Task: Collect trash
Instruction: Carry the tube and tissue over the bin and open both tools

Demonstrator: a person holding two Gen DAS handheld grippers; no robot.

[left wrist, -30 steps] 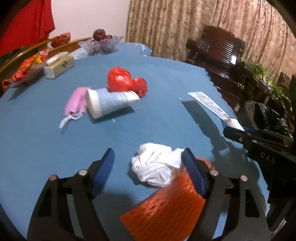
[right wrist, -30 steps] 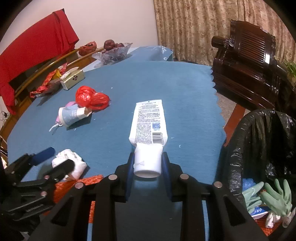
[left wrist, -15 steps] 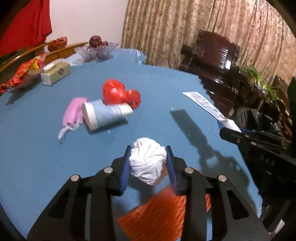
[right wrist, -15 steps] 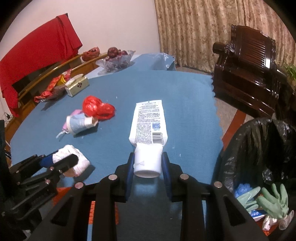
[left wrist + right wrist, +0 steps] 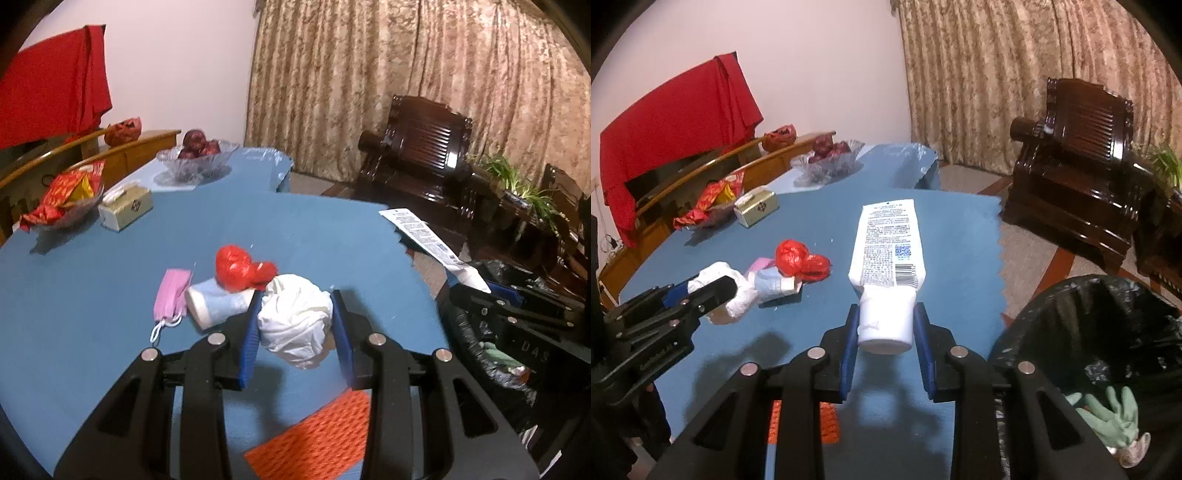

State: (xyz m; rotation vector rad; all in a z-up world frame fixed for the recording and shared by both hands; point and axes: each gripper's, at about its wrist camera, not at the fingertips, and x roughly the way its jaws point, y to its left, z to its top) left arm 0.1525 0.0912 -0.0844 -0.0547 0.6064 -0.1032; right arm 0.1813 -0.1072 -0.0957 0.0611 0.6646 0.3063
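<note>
My left gripper (image 5: 295,325) is shut on a crumpled white tissue wad (image 5: 295,321) and holds it above the blue table (image 5: 92,295); it also shows in the right wrist view (image 5: 735,288). My right gripper (image 5: 884,325) is shut on the cap end of a white tube (image 5: 886,251), held above the table's right edge; the tube also shows in the left wrist view (image 5: 424,236). A black-lined trash bin (image 5: 1108,321) stands to the right, with green gloves (image 5: 1108,413) inside. On the table lie a red plastic bag (image 5: 240,267), a pale blue cup (image 5: 218,304), a pink face mask (image 5: 171,293) and an orange mesh piece (image 5: 317,432).
At the table's far side stand a glass fruit bowl (image 5: 195,158), a tissue box (image 5: 125,206) and a dish of red snack packets (image 5: 62,199). A dark wooden armchair (image 5: 1078,155) stands beyond the bin. Curtains hang behind.
My left gripper closed on the white tissue wad and lifted it off the table. My right gripper rose with the tube, still held.
</note>
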